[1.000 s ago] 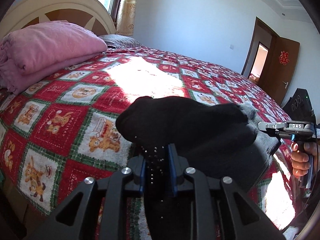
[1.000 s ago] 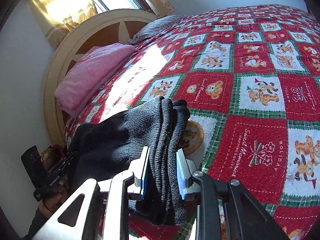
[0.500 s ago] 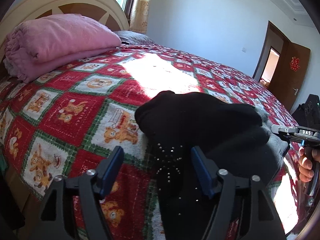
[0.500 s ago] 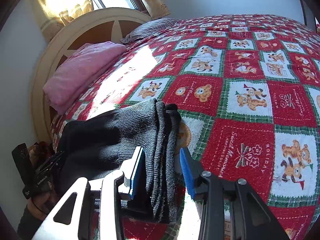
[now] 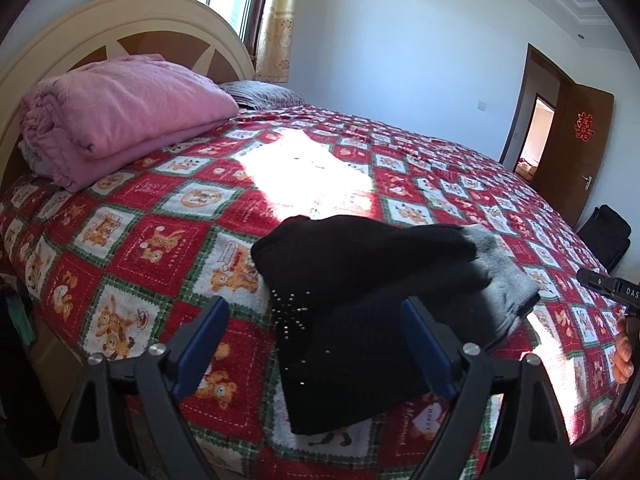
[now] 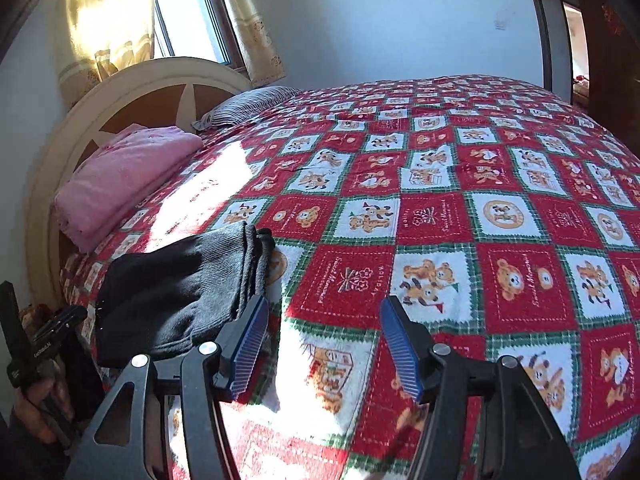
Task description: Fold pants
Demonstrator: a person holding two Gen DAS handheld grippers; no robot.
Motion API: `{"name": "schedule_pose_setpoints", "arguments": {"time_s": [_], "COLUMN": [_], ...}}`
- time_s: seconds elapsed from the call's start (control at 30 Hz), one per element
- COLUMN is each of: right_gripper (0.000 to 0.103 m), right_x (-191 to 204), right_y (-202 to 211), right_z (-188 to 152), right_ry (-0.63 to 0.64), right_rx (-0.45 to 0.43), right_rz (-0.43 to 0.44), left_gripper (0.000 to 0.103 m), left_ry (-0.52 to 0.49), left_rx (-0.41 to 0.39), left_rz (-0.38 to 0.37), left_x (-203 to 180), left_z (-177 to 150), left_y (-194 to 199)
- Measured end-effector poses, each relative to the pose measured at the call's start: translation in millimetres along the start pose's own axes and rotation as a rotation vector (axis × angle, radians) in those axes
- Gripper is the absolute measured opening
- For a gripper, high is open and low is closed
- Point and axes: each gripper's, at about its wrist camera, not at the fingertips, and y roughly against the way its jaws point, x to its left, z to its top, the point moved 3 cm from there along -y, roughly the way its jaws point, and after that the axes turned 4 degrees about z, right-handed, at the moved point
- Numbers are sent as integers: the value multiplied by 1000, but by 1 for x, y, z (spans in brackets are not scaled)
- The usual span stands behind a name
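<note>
Left gripper (image 5: pixel 316 332): angled down over the bed's near edge, jaws spreading wide, folded black knit pants (image 5: pixel 360 280) lying between the pads, untouched.
Right gripper (image 6: pixel 324 340): tilted down beside the bundle, jaws opening over bare quilt, nothing between them.
Pants: folded on the red teddy-bear patchwork bedspread (image 6: pixel 480 220).
Room: pink folded blanket (image 5: pixel 116 112) by the cream headboard (image 6: pixel 132 92).

The picture's edge cuts off the right gripper (image 5: pixel 610 286) and the hand (image 5: pixel 625 354) holding it.
</note>
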Motion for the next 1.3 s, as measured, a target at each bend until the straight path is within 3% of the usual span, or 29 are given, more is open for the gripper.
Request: {"name": "schedule_pose_setpoints", "arguments": {"time_s": [0.17, 0.27, 0.37, 0.57, 1.3], "right_gripper": [61, 62, 72, 73, 73], "right_x": [21, 29, 36, 50, 53], "right_y": [31, 49, 65, 94, 94], "right_z": [-12, -12, -8, 0, -3], "right_ry": [49, 65, 77, 115, 125], "right_rx": [-21, -50, -91, -163, -152], "right_rz": [34, 44, 45, 69, 56], "left_gripper": [94, 100, 100, 103, 103], "left_ry": [-36, -39, -46, -64, -76], "left_rx": [-30, -47, -66, -95, -116], "left_rz": [-5, 0, 1, -4, 0], "left_x": [-18, -25, -31, -43, -48], "left_z": [5, 7, 11, 15, 15], "left_y": [26, 39, 50, 65, 71]}}
